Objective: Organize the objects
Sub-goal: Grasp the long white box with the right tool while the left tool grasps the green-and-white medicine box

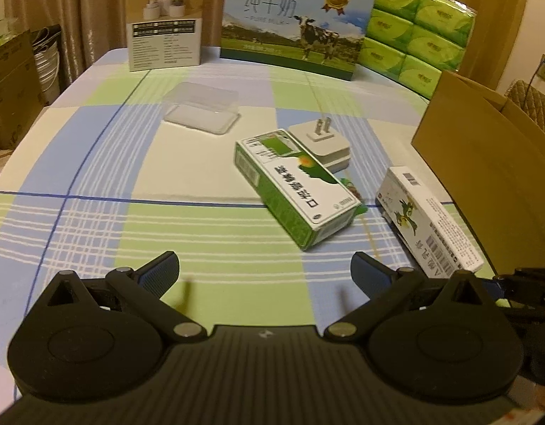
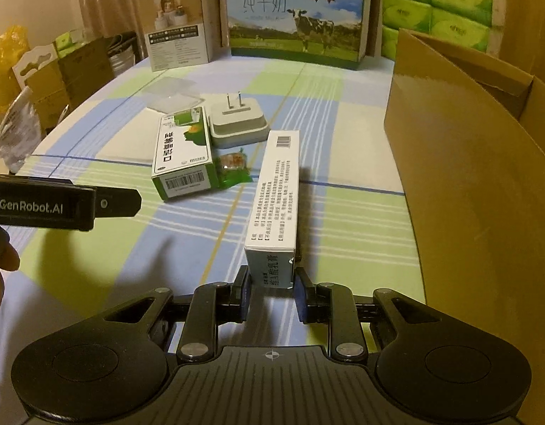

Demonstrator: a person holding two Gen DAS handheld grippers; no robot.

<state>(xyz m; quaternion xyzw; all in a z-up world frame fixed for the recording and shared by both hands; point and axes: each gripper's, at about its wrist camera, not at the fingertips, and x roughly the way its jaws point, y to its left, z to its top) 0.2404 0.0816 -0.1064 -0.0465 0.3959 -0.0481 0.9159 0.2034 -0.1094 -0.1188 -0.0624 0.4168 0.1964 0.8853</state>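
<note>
My right gripper (image 2: 271,285) is shut on the near end of a long white medicine box (image 2: 276,198), which also shows in the left wrist view (image 1: 428,221) beside the cardboard box. My left gripper (image 1: 263,271) is open and empty above the near tablecloth; it shows from the side in the right wrist view (image 2: 106,203). A green and white box (image 1: 297,186) (image 2: 184,156) lies mid-table. A white plug adapter (image 1: 322,141) (image 2: 239,122) lies behind it, prongs up. A small green snack packet (image 2: 233,164) lies against the green box. A clear plastic case (image 1: 201,109) (image 2: 173,94) sits farther back.
An open brown cardboard box (image 1: 485,163) (image 2: 467,141) stands at the right. A milk carton case (image 1: 293,21) (image 2: 295,17), a tan product box (image 1: 164,21) (image 2: 177,32) and green tissue packs (image 1: 417,32) (image 2: 439,3) line the far edge. Boxes and bags (image 2: 35,81) stand off the table's left.
</note>
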